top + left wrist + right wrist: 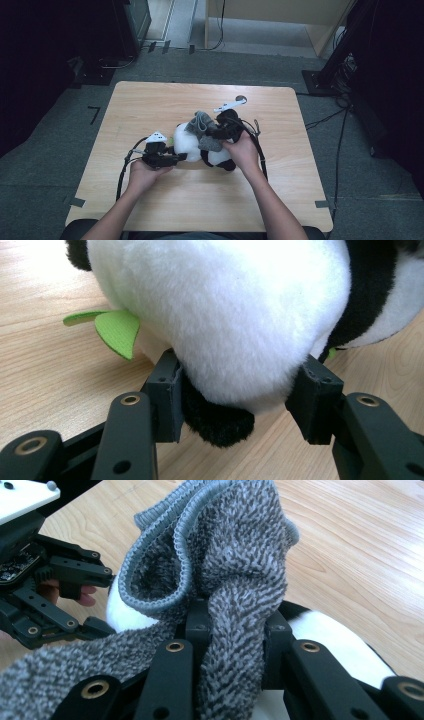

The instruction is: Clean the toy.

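A plush panda (202, 147) lies near the middle of the wooden table (150, 100). The left gripper (172, 160) stands at its near-left end, and the left gripper view shows both jaws pressed into the white body, fur bulging between them: closed on the panda and holding it down. Green felt leaves (117, 330) stick out beside the toy on that side.

The right gripper (210, 132) is over the panda's top with a grey knitted sock (235, 555) pinched between its jaws; the fabric is squeezed thin there, so the grip looks firm. The ribbed cuff (165, 565) gapes open above the jaws, facing the left gripper.

Step in hand, as judged: dressing the toy, the sock being brought to the panda while the other hand anchors it. Which limb or end is the target cannot be made out from above.

Next move calls for keeping the cuff open, lining it over the chosen part, and pulling against the left hold without dragging the toy.
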Demonstrator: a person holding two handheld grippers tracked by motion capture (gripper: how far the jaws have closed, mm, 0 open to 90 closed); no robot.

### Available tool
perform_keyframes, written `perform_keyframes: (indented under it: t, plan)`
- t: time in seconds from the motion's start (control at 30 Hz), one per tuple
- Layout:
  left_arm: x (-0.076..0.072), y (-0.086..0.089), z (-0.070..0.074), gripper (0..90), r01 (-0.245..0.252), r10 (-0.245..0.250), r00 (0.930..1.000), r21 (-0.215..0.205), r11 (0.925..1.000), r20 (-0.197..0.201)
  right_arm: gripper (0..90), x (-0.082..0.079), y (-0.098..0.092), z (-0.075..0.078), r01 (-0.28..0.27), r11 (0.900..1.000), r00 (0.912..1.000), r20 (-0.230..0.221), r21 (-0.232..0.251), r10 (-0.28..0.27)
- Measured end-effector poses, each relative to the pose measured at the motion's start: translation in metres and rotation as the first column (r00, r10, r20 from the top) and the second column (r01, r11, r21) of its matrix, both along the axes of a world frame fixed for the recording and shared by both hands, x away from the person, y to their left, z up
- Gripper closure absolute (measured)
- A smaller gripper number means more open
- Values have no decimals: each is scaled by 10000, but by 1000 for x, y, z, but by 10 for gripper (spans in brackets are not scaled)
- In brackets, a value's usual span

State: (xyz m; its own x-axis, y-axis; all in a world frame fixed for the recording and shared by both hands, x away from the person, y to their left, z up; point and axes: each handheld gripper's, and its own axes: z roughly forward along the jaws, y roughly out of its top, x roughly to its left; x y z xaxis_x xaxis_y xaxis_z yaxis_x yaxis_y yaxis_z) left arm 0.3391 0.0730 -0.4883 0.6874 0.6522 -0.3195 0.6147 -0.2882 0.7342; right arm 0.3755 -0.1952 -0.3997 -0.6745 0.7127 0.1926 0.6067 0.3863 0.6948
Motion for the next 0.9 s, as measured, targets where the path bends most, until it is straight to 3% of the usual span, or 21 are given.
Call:
perform_keyframes:
  t: [0.53, 0.9]
  plan:
    - [0, 0, 0, 472, 11, -11, 10000, -35, 10000, -96, 737, -12, -48, 8, 844, 9960, 9963, 155, 298, -849]
    - [-1, 1, -1, 474, 23, -23, 10000, -24, 10000, -1, 746, -20, -87, -2, 1794, 9831, 9838, -42, 352, -1794]
